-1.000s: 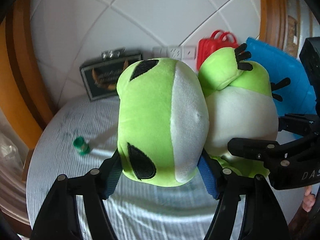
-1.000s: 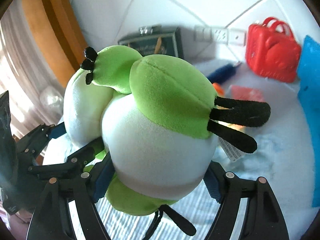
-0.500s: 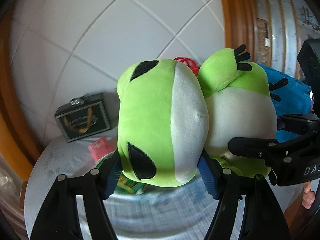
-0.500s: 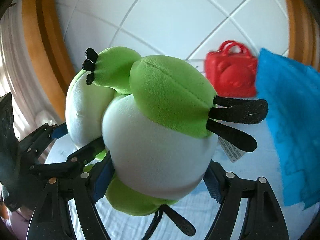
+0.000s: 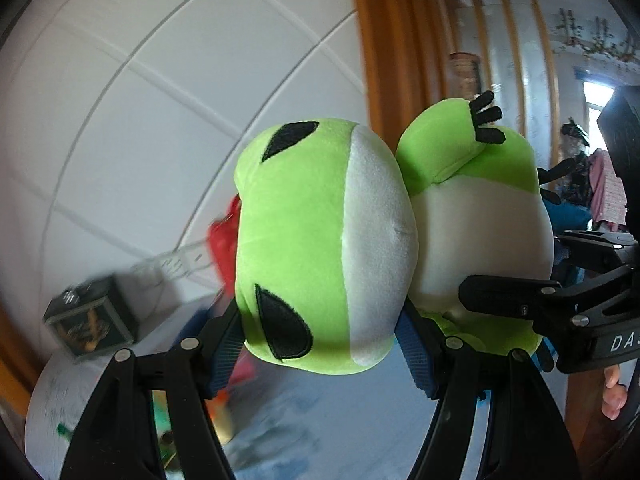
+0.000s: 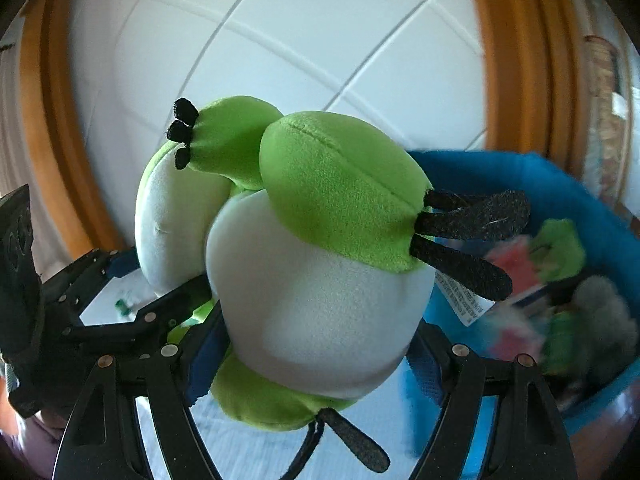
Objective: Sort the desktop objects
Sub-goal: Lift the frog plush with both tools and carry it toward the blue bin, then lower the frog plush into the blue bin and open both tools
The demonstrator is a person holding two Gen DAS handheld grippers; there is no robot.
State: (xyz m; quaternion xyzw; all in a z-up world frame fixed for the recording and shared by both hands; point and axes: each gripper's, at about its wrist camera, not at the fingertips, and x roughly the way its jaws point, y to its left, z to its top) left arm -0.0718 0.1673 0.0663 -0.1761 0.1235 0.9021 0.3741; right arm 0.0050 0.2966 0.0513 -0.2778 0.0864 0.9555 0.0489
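Since the earlier frames we had swung right, away from the round white-clothed table (image 5: pixel 120 408), and a blue felt storage basket (image 6: pixel 560 184) holding soft toys had come into view. On the left, our left gripper (image 5: pixel 320 336) clamped the head of the green-and-white plush frog (image 5: pixel 320 240); our right gripper (image 6: pixel 316 360) clamped its white belly, holding the toy aloft just left of the basket.

Soft daylight is filling both views; the green-and-white plush frog (image 5: pixel 328 240) is staying sharp while the blue fabric bin (image 6: pixel 560 200) is smearing with motion blur; fisheye edges are bending, corners darkening.
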